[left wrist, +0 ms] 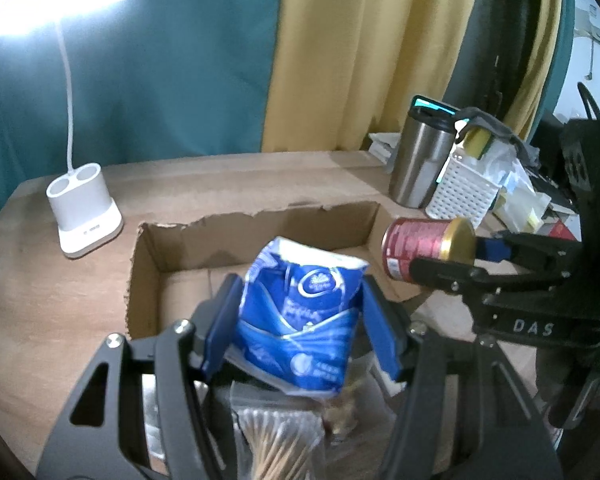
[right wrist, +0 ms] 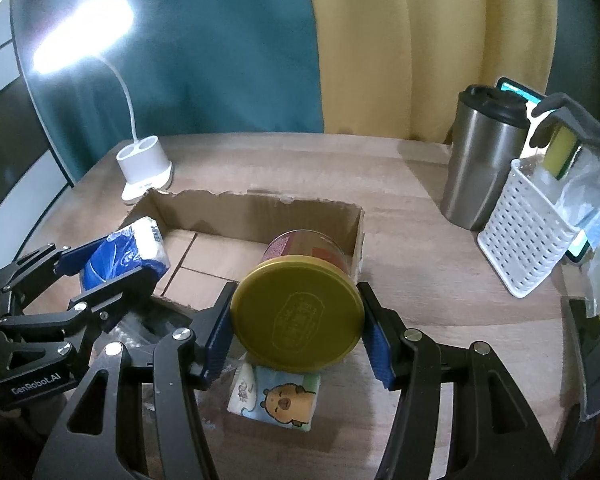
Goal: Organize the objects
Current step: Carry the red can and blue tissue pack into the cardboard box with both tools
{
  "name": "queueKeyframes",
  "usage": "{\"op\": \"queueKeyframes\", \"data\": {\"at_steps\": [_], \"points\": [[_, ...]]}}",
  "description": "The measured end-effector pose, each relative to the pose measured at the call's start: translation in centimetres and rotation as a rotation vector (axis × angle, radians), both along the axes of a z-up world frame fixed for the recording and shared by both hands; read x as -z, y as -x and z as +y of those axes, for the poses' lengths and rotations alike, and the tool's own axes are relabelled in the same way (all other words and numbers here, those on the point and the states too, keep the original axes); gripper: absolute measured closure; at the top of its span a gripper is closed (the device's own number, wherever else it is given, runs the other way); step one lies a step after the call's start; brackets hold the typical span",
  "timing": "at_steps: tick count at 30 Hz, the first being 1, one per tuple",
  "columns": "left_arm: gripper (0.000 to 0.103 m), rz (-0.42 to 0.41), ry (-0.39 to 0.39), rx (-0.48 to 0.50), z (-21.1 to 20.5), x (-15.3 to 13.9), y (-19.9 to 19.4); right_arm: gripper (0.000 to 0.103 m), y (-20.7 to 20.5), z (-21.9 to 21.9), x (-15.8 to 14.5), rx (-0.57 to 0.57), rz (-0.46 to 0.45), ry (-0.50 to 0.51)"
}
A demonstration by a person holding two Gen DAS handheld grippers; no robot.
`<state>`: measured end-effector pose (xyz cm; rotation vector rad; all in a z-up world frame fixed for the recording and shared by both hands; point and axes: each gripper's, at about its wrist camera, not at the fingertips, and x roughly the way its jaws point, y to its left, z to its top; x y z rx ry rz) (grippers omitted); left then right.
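My left gripper (left wrist: 300,320) is shut on a blue and white tissue pack (left wrist: 300,312) and holds it above the near edge of an open cardboard box (left wrist: 256,224). In the right wrist view the left gripper (right wrist: 116,260) shows at the left with the tissue pack (right wrist: 140,244). My right gripper (right wrist: 298,320) is shut on a red can with a gold lid (right wrist: 298,312), held on its side over the box's (right wrist: 260,208) right near corner. The can (left wrist: 424,248) and right gripper (left wrist: 452,256) also show at the right in the left wrist view.
A white desk lamp (left wrist: 84,208) stands left of the box on the wooden table (right wrist: 420,240). A steel tumbler (right wrist: 480,164) and a white perforated basket (right wrist: 528,232) stand at the right. A small cartoon tissue pack (right wrist: 276,396) lies below the can. A pack of cotton swabs (left wrist: 280,440) lies under my left gripper.
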<state>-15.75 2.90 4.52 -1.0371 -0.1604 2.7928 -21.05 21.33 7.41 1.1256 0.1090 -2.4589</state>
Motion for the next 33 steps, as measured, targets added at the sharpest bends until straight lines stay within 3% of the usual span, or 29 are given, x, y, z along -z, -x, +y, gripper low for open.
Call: {"op": "queueKeyframes", "data": {"at_steps": [16, 33], "points": [[0.042, -0.047, -0.037, -0.035, 0.3, 1.5, 3.6, 0.042, 2.4, -1.6, 1.9, -0.042, -0.113, -0.067], [0.041, -0.144, -0.041, -0.114, 1.4, 3.1, 6.8, 0.042, 2.9, -0.5, 1.9, -0.065, -0.106, -0.046]]}}
